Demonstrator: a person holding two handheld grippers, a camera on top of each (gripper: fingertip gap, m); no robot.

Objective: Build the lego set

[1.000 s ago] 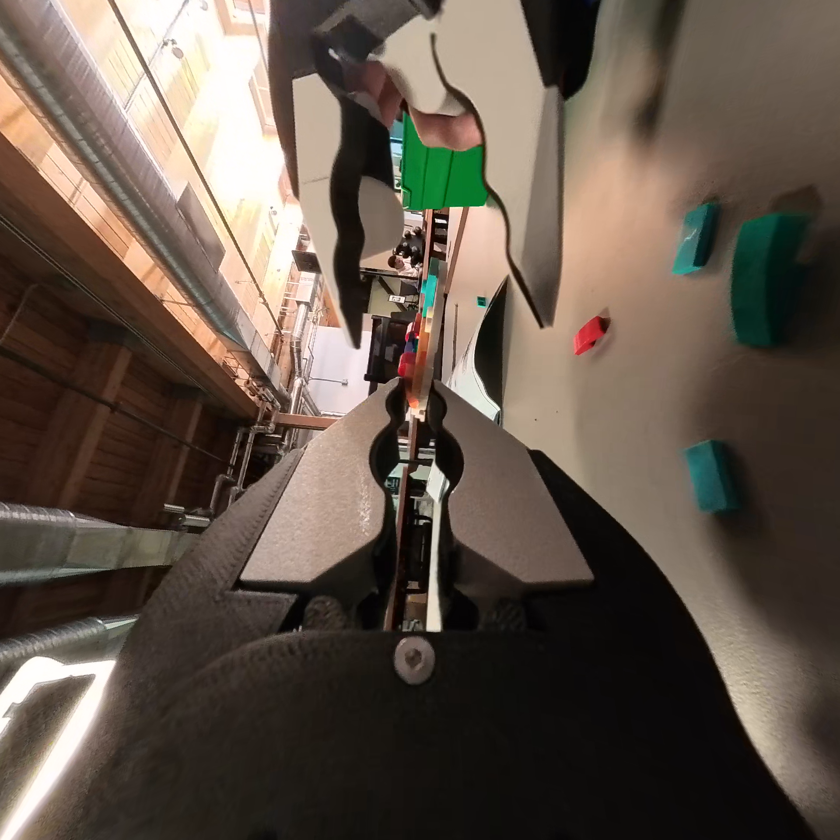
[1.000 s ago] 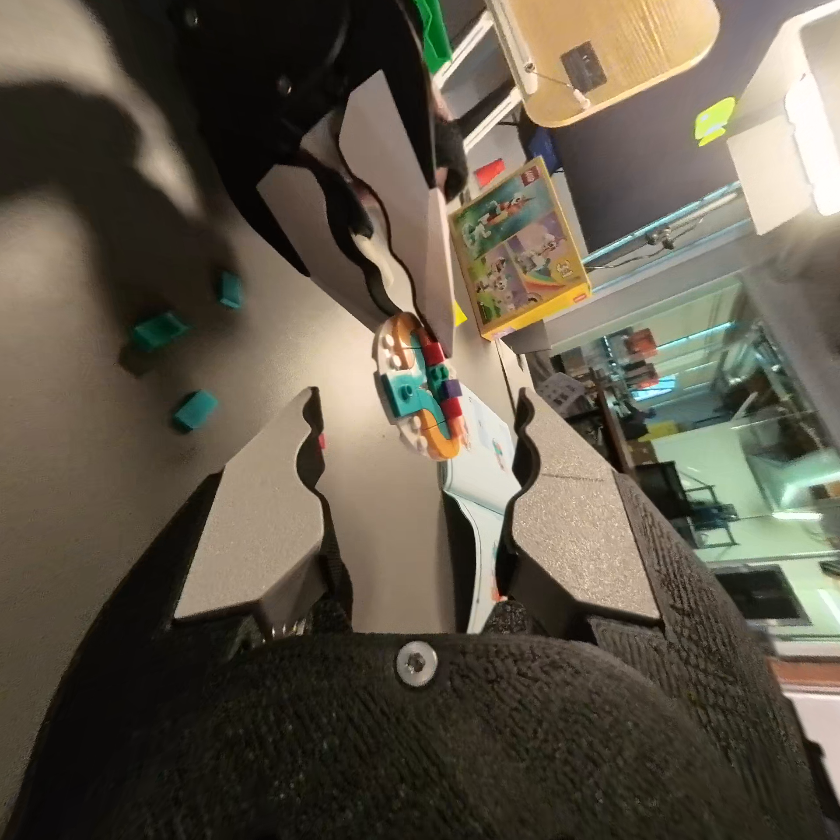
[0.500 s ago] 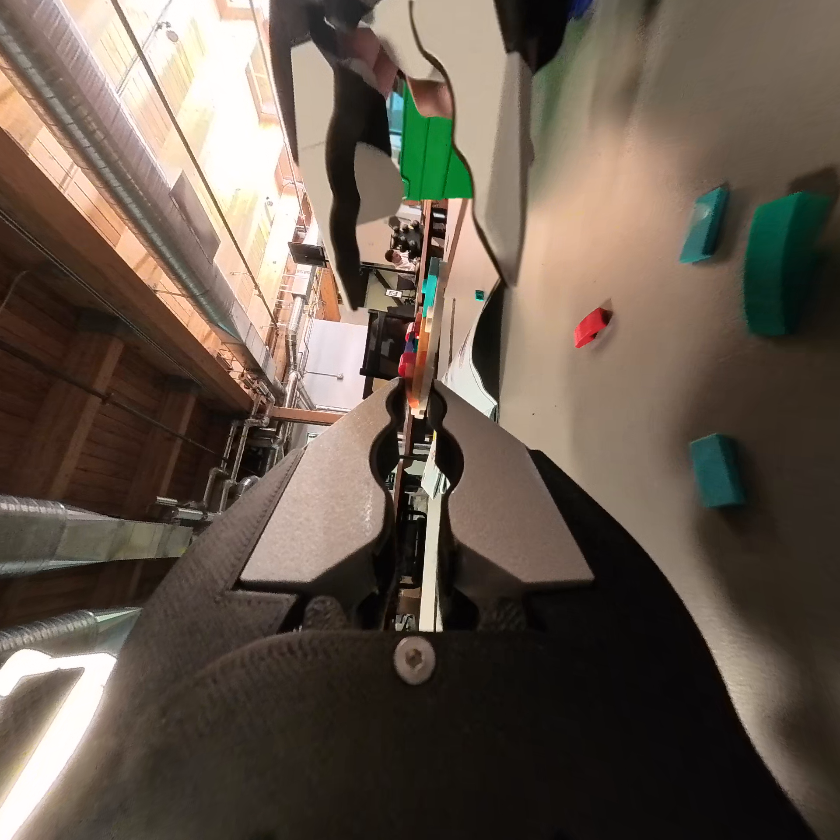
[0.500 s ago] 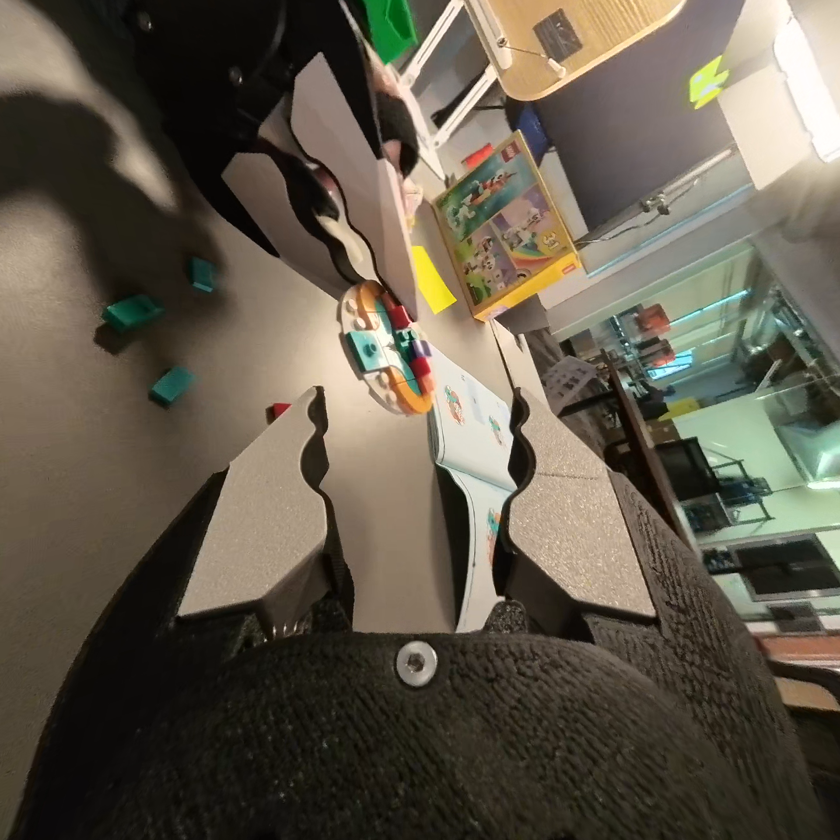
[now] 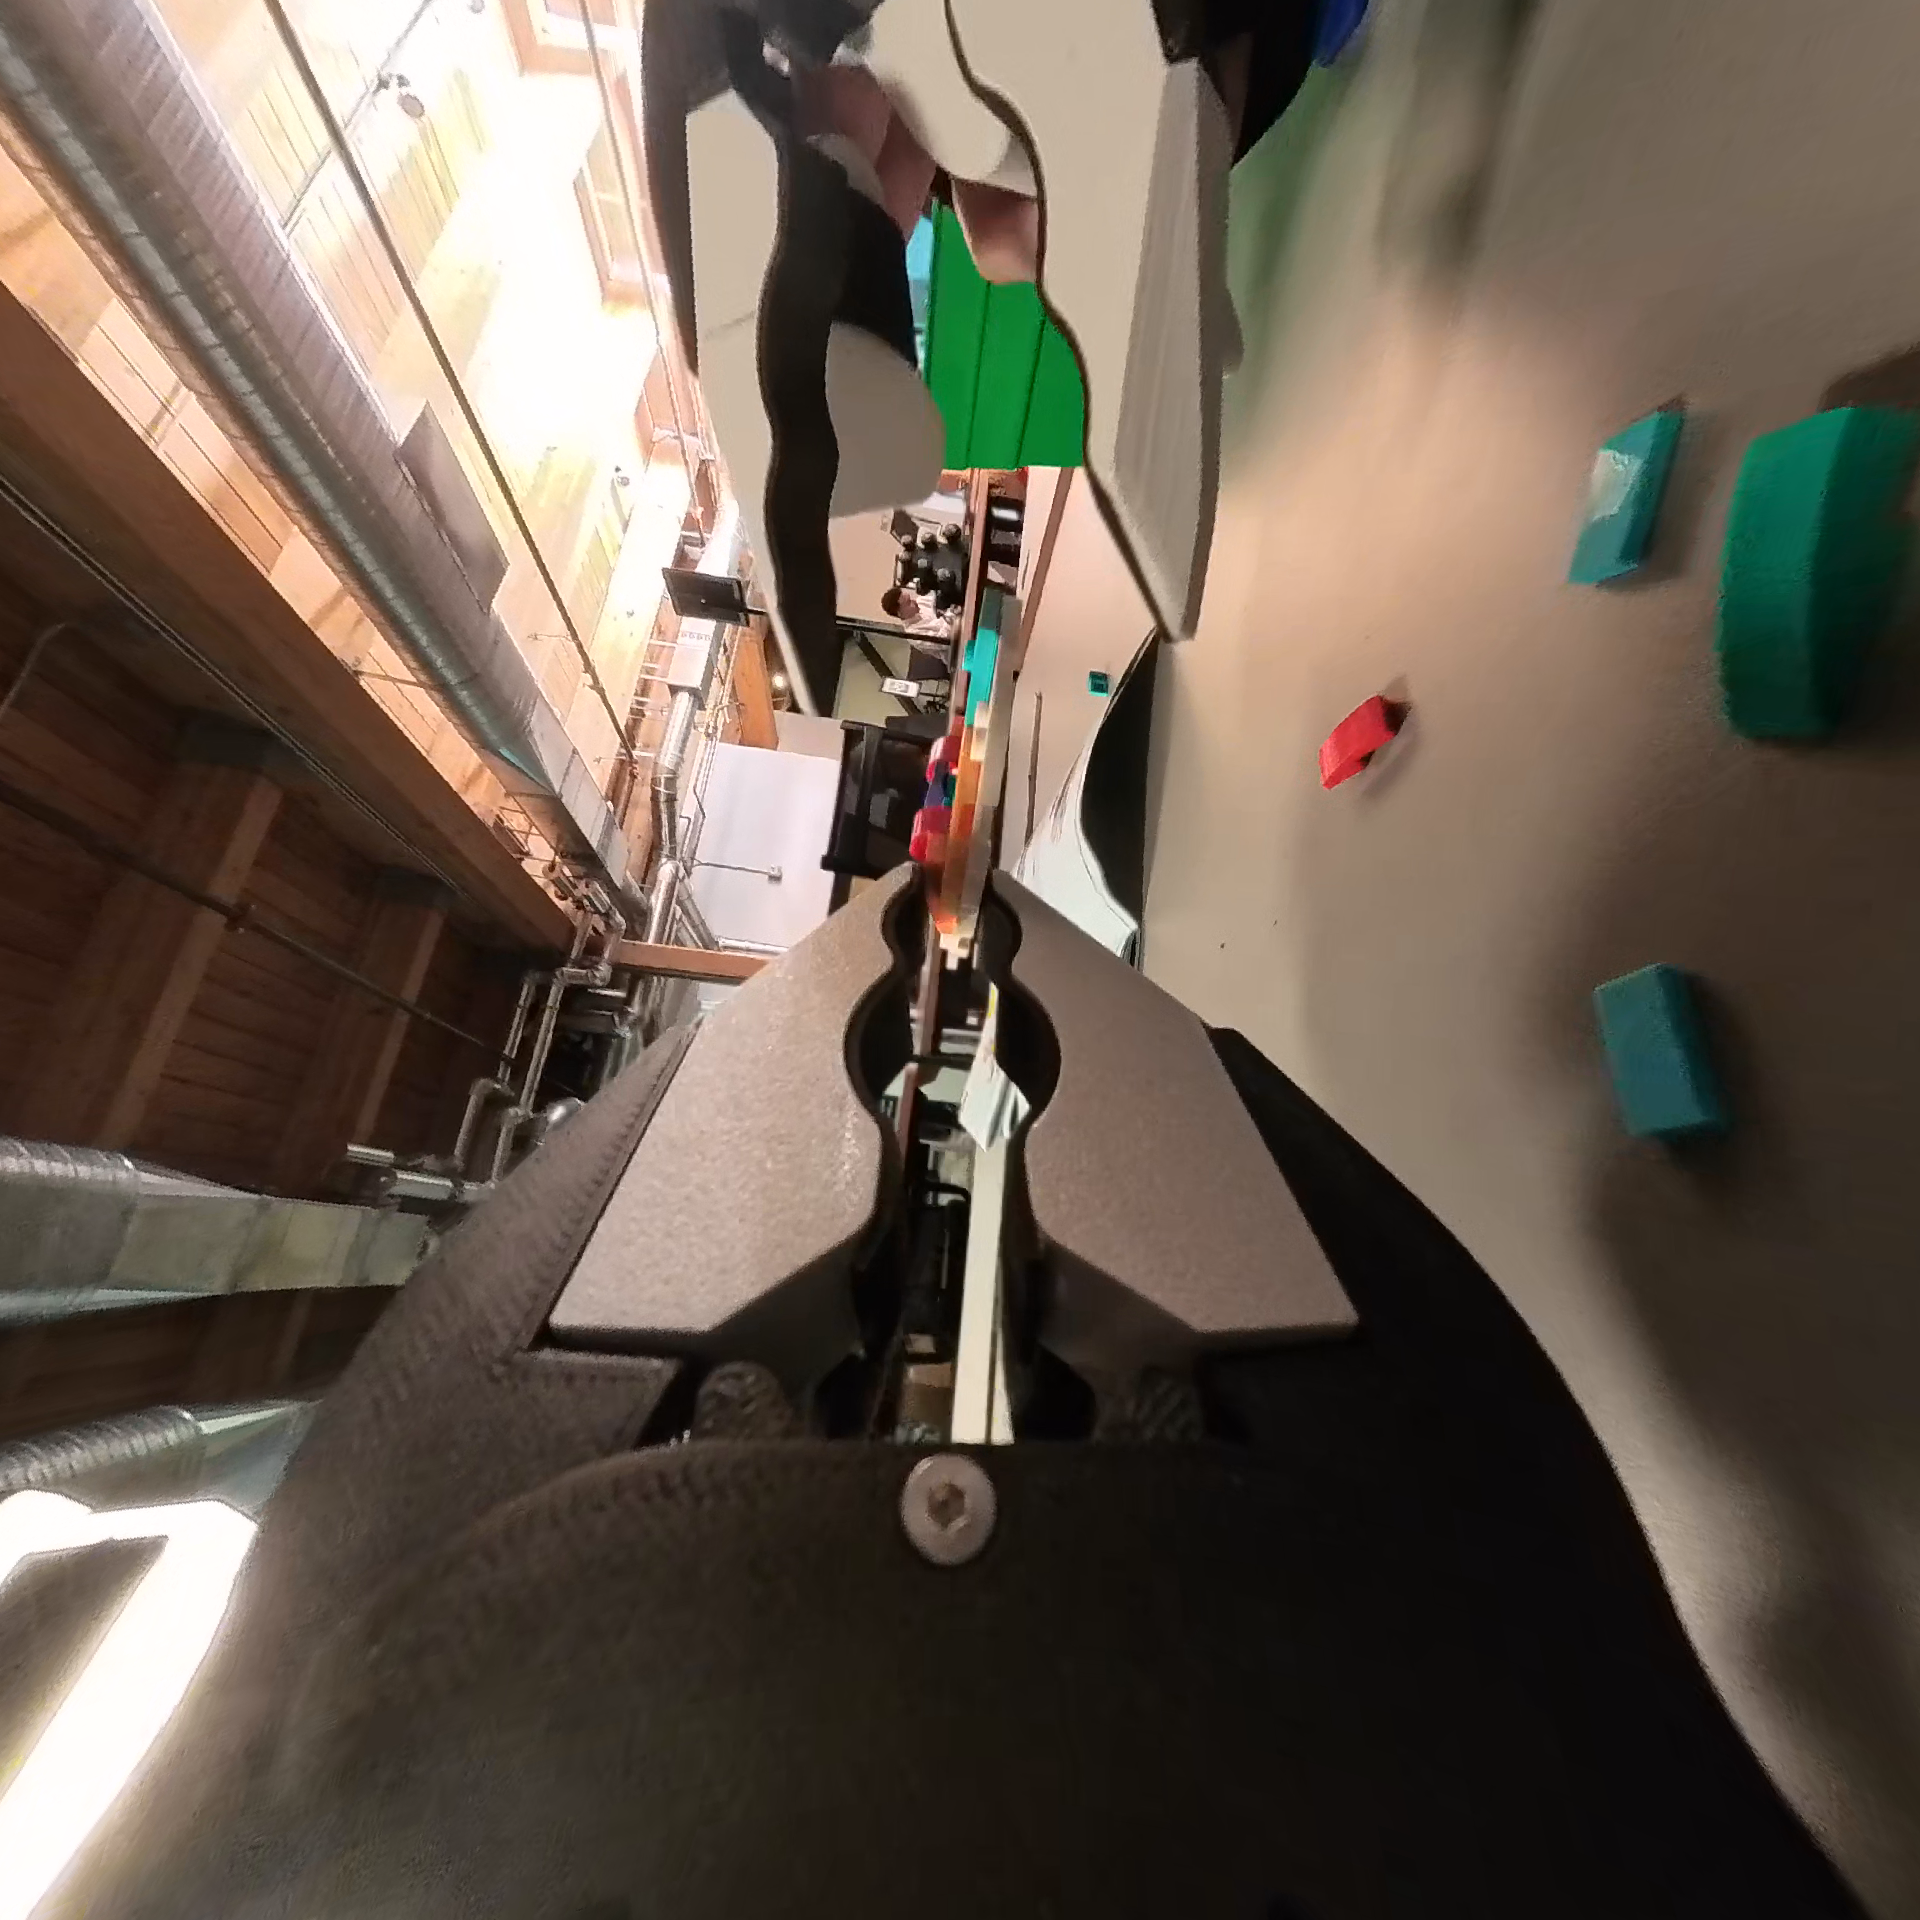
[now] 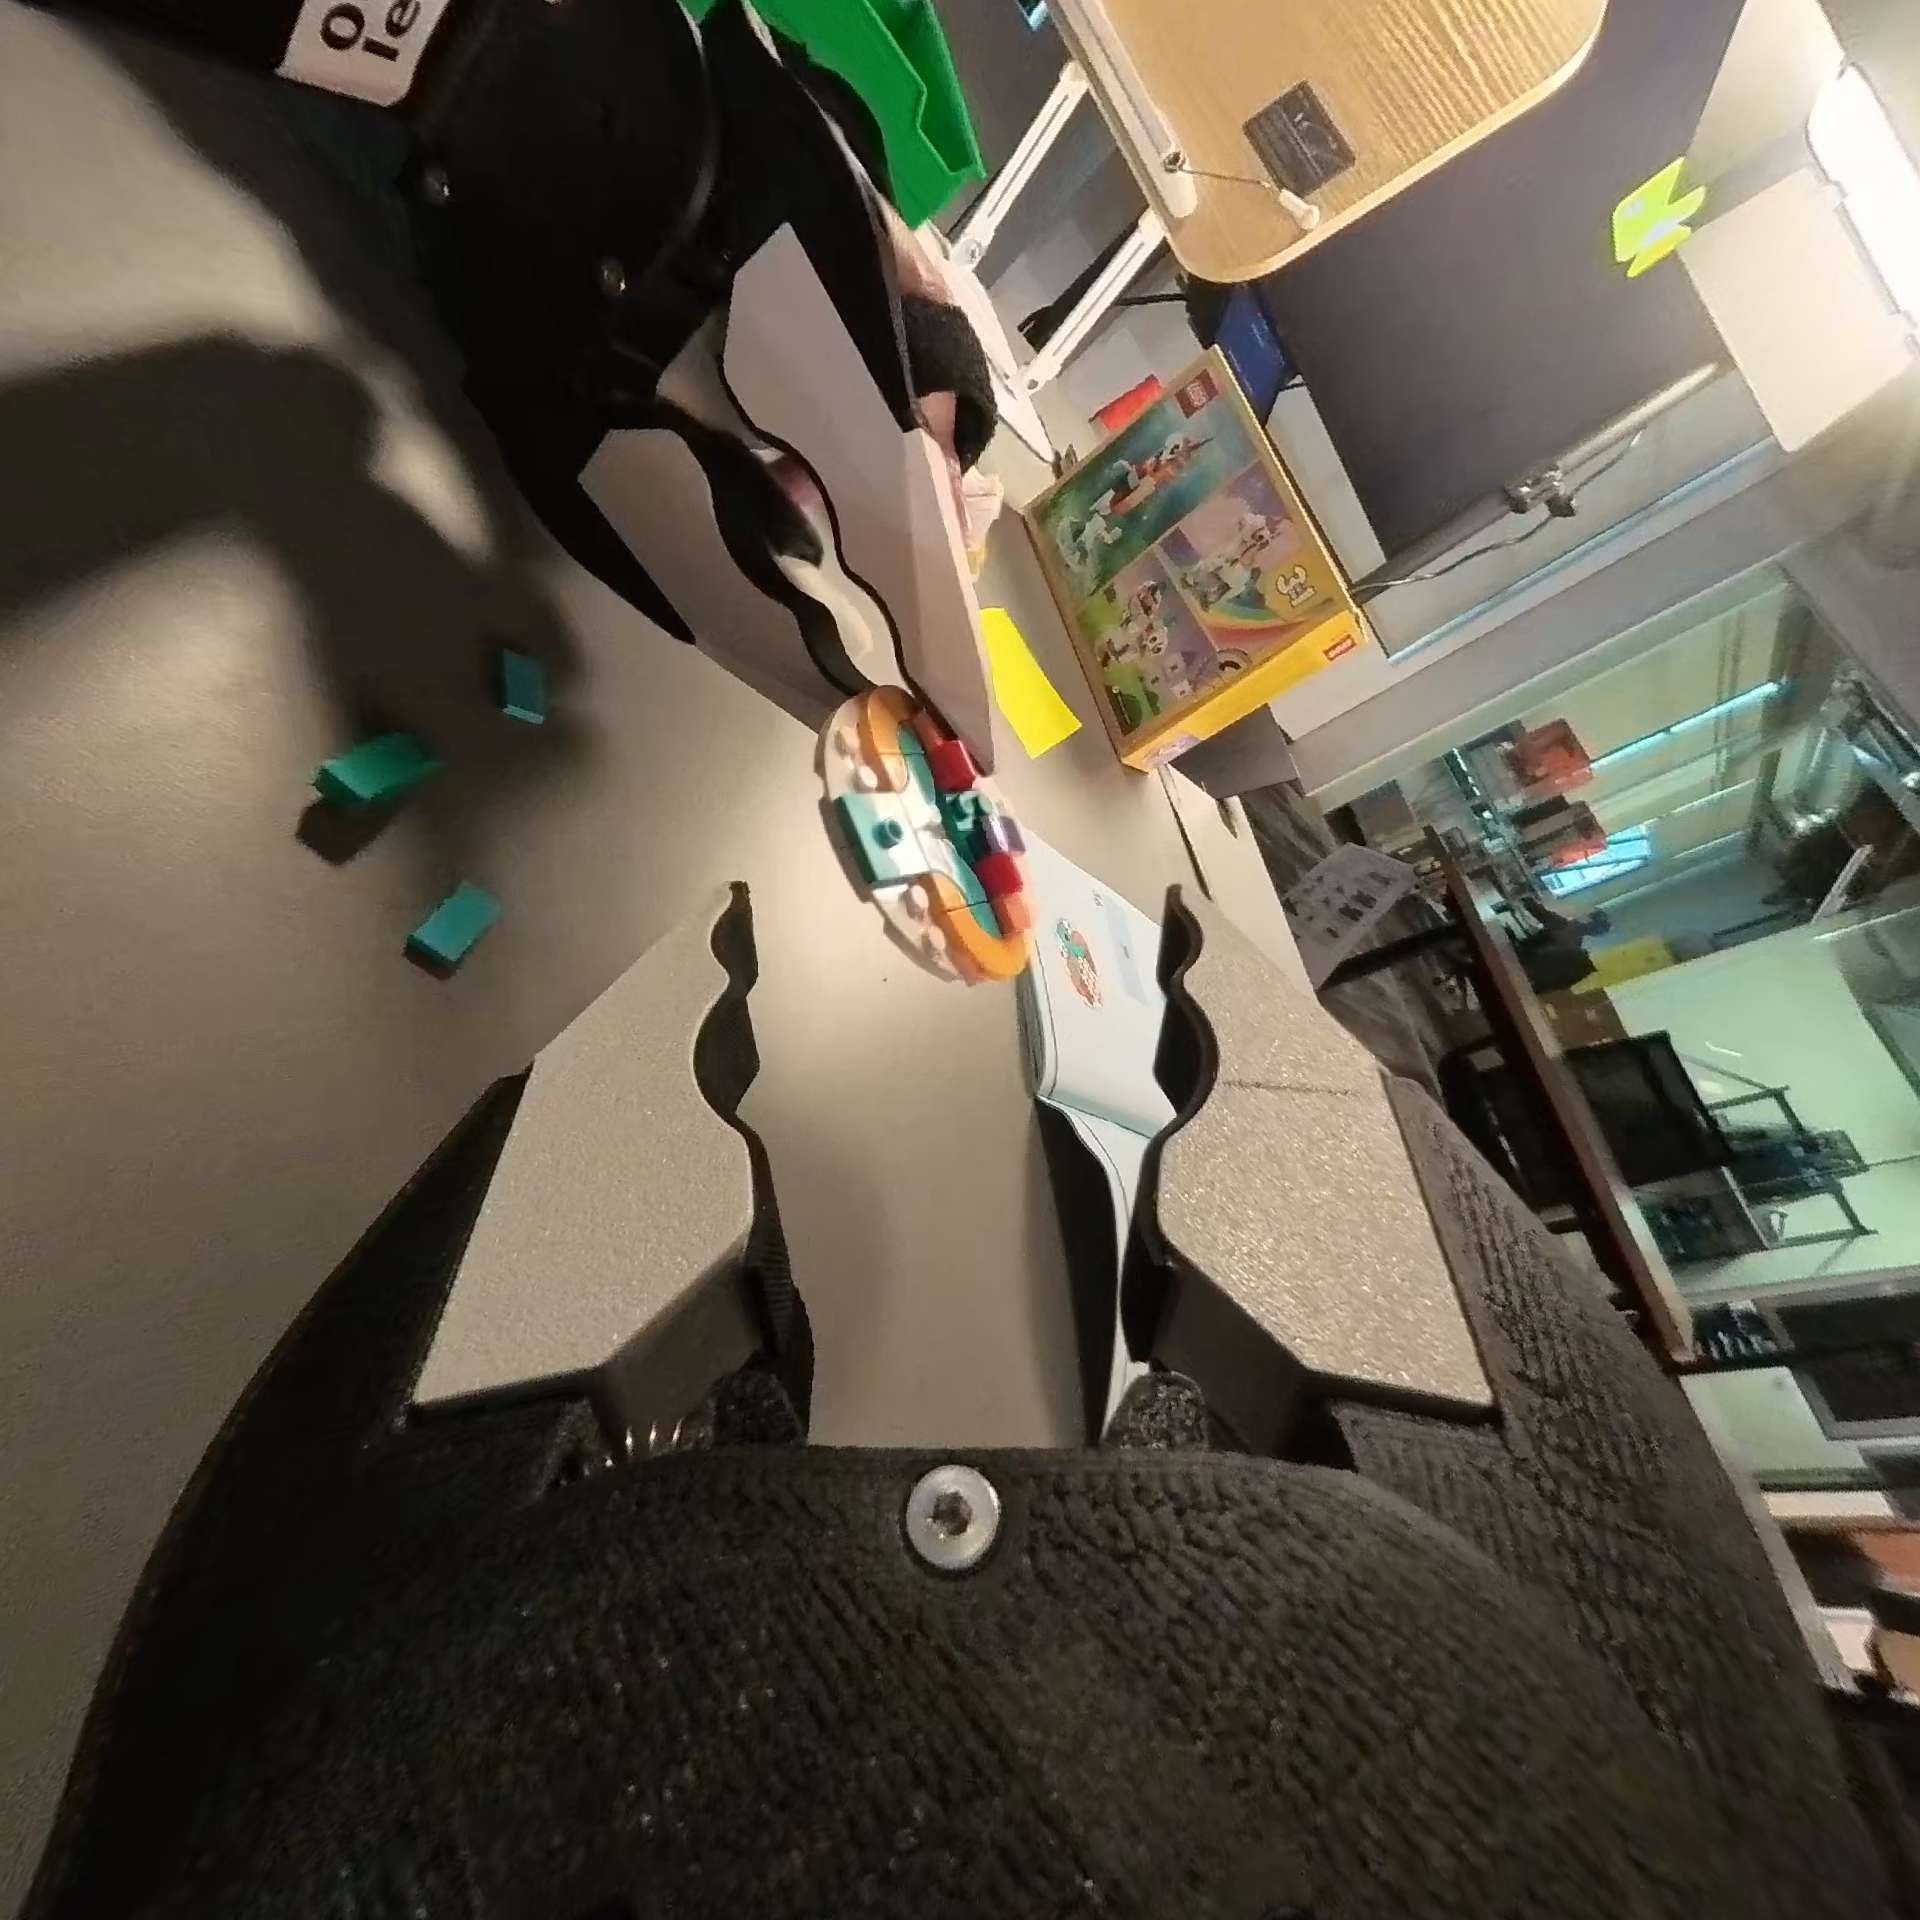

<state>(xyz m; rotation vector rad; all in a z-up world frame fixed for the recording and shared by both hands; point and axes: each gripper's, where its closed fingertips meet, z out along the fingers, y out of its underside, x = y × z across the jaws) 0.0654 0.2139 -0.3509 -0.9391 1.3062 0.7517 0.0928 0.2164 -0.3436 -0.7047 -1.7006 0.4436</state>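
Note:
The lego build (image 6: 925, 831) is a flat white plate with an orange rim and teal, red and purple bricks on it. My left gripper (image 5: 956, 894) is shut on one edge of it and holds it above the grey table (image 6: 883, 1195). In the left wrist view the build (image 5: 971, 790) shows edge-on. In the right wrist view the left gripper (image 6: 904, 696) comes in from the upper left. My right gripper (image 6: 956, 914) is open and empty, a little short of the build. It also shows open in the left wrist view (image 5: 997, 665).
Loose teal bricks (image 6: 454, 923) (image 6: 374, 769) (image 6: 520, 686) and a small red brick (image 5: 1356, 743) lie on the table. An open instruction booklet (image 6: 1091, 997), a yellow note (image 6: 1023, 681) and the set's box (image 6: 1195, 561) lie behind the build. A green bin (image 6: 894, 83) stands farther back. Spacing between my two grippers at the tips: around 4 centimetres.
The left gripper keeps its hold on the build. The right gripper stays open and has shifted only slightly in front of it, with the view tilting a little.

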